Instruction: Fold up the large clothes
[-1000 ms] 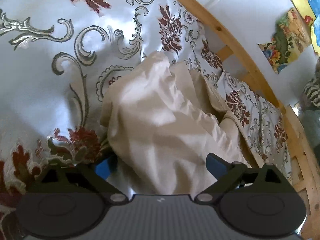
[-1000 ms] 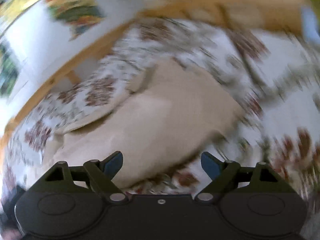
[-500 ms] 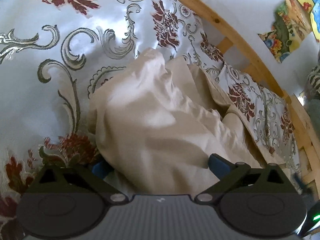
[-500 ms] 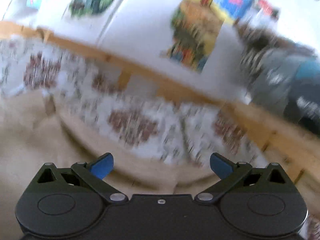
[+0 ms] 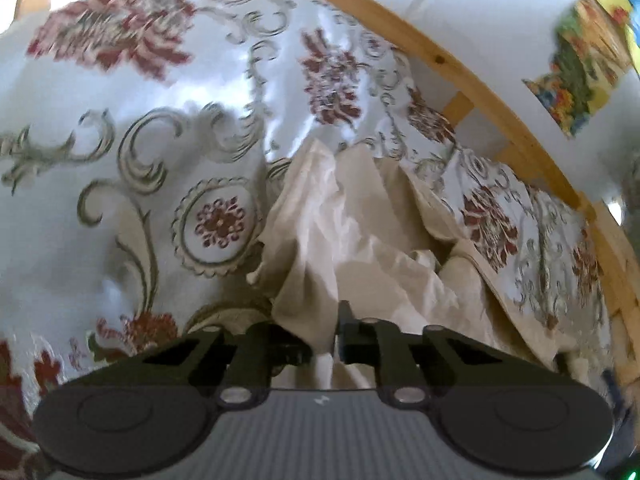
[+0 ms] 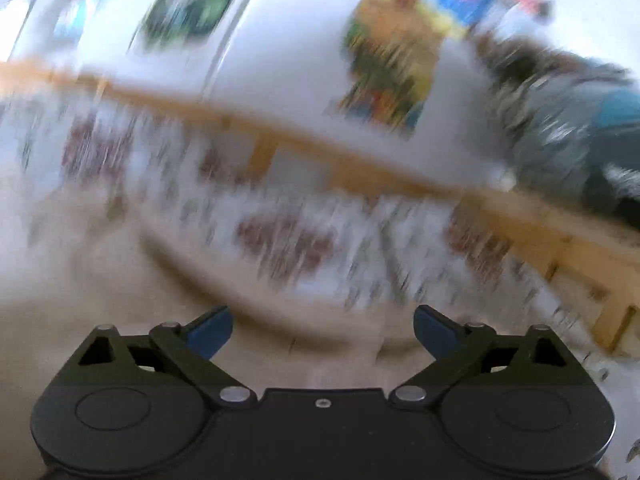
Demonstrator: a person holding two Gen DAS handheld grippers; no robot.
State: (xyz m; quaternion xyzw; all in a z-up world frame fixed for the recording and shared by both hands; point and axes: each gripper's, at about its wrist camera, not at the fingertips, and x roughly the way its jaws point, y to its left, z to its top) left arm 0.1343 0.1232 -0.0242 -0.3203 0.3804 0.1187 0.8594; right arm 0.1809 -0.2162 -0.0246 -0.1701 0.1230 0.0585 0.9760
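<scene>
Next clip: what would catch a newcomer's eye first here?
The crumpled beige garment heaped mid-frame on the shiny floral bedspread, with the left gripper, whose jaws have just closed, pinching a fold of it. The right gripper gapes open over beige cloth in a blurred view, a wooden bed rail behind it.

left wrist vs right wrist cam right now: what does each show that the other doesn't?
Left wrist only: the left gripper, its jaws just closed and pinching a fold of the beige garment, and the broad expanse of floral bedspread beside that crumpled heap, fairly sharp.

Right wrist only: the right gripper, jaws wide with nothing between them, and a grey and teal heap past the rail. Heavy motion blur.

Both: the beige garment, the floral bedspread, the wooden bed rail and colourful pictures on the white wall.
</scene>
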